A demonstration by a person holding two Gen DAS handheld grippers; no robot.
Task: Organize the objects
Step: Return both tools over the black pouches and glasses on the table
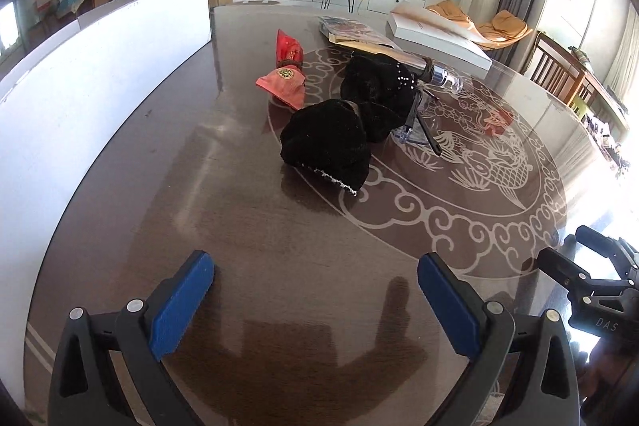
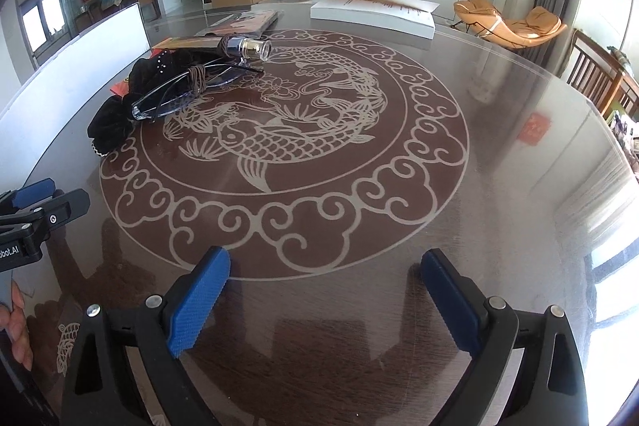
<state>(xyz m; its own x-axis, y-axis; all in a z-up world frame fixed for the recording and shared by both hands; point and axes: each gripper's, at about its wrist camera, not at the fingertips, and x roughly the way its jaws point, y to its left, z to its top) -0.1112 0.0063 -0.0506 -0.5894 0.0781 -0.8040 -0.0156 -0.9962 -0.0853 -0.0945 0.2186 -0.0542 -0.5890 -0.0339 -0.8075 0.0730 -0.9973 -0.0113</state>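
A cluster of small objects lies on the round dark table (image 1: 239, 226). A black velvet pouch (image 1: 325, 142) lies nearest, a second black pouch (image 1: 375, 82) with studs behind it. Two red packets (image 1: 283, 82) (image 1: 288, 44) lie to their left. Clear glasses (image 1: 415, 122) and a small glass bottle (image 1: 445, 76) lie to the right. In the right wrist view the pouches (image 2: 112, 126), glasses (image 2: 175, 98) and bottle (image 2: 251, 48) sit at far left. My left gripper (image 1: 315, 278) is open and empty, well short of the nearest pouch. My right gripper (image 2: 325, 270) is open and empty over the fish pattern's rim.
A white board (image 1: 100, 74) stands along the table's left edge. A flat white box (image 1: 435, 30) and magazines (image 1: 351, 30) lie at the far side. A wooden chair (image 1: 559, 66) stands at the right. The right gripper shows in the left wrist view (image 1: 591, 266).
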